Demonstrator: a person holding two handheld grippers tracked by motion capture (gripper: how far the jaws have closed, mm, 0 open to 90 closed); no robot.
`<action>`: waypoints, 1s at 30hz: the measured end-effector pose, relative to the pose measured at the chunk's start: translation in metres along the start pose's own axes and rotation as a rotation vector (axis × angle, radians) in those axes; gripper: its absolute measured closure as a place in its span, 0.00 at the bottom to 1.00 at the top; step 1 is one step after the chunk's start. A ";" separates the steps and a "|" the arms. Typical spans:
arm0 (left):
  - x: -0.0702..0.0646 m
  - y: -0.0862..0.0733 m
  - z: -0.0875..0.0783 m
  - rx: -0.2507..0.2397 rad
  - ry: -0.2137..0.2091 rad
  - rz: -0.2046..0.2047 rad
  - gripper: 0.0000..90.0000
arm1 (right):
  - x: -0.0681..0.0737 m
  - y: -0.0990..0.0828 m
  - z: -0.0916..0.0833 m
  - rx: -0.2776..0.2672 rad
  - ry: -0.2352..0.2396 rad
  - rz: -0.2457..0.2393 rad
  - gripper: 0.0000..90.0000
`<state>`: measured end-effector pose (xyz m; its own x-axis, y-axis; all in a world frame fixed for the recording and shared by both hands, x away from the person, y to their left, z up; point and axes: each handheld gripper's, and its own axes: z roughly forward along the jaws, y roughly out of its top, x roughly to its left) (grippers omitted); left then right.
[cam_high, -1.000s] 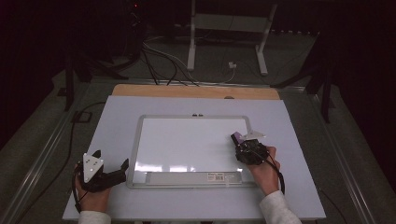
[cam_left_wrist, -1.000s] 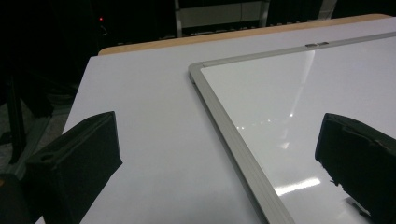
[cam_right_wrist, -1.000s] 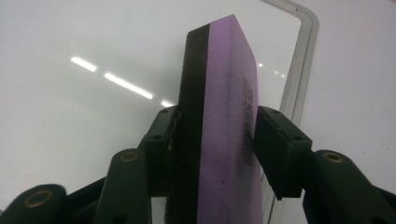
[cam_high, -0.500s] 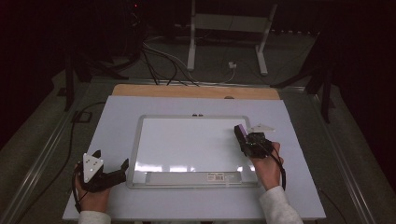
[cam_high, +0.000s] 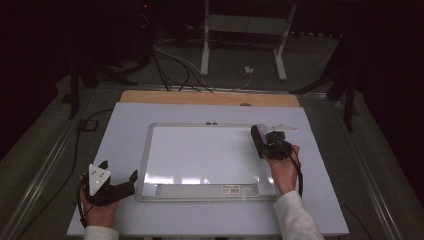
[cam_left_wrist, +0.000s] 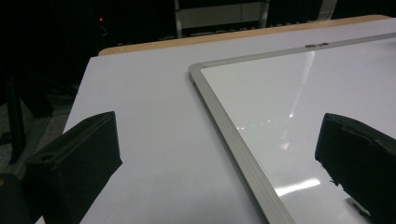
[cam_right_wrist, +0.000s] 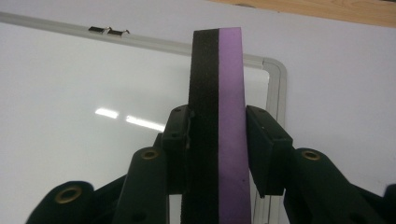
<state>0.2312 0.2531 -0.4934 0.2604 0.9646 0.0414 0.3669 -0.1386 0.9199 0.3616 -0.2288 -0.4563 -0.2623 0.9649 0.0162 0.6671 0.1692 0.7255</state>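
Note:
A white whiteboard (cam_high: 200, 150) with a silver frame lies flat on the pale table (cam_high: 125, 120). My right gripper (cam_high: 265, 142) is over the board's far right corner, shut on a block eraser (cam_high: 259, 139) with a purple side and a black side. In the right gripper view the eraser (cam_right_wrist: 218, 70) stands upright between the pads (cam_right_wrist: 264, 140), which press on both its faces. My left gripper (cam_high: 119, 171) rests at the board's near left corner, open, with nothing between its fingers (cam_left_wrist: 79, 154).
A wooden strip (cam_high: 210, 98) runs along the table's far edge. Beyond it, on the dark floor, stand a metal frame (cam_high: 240, 45) and loose cables (cam_high: 170, 65). Two small clips (cam_high: 211, 123) sit on the board's far edge.
My right gripper has risen and moved toward the far right corner of the board with the eraser in it. The left gripper has stayed in place.

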 end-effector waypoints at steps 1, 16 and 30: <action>0.000 0.000 0.000 0.000 0.000 0.000 0.01 | -0.001 0.001 0.001 0.000 0.001 0.004 0.70; -0.001 0.000 0.000 0.001 0.003 0.002 0.01 | -0.014 0.018 0.012 -0.032 -0.023 0.093 0.70; -0.001 0.000 0.000 0.000 0.002 0.002 0.01 | -0.020 0.020 0.026 -0.015 -0.047 0.155 0.70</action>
<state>0.2307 0.2524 -0.4931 0.2591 0.9648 0.0445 0.3659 -0.1406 0.9200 0.3987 -0.2392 -0.4602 -0.1238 0.9876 0.0969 0.6866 0.0148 0.7269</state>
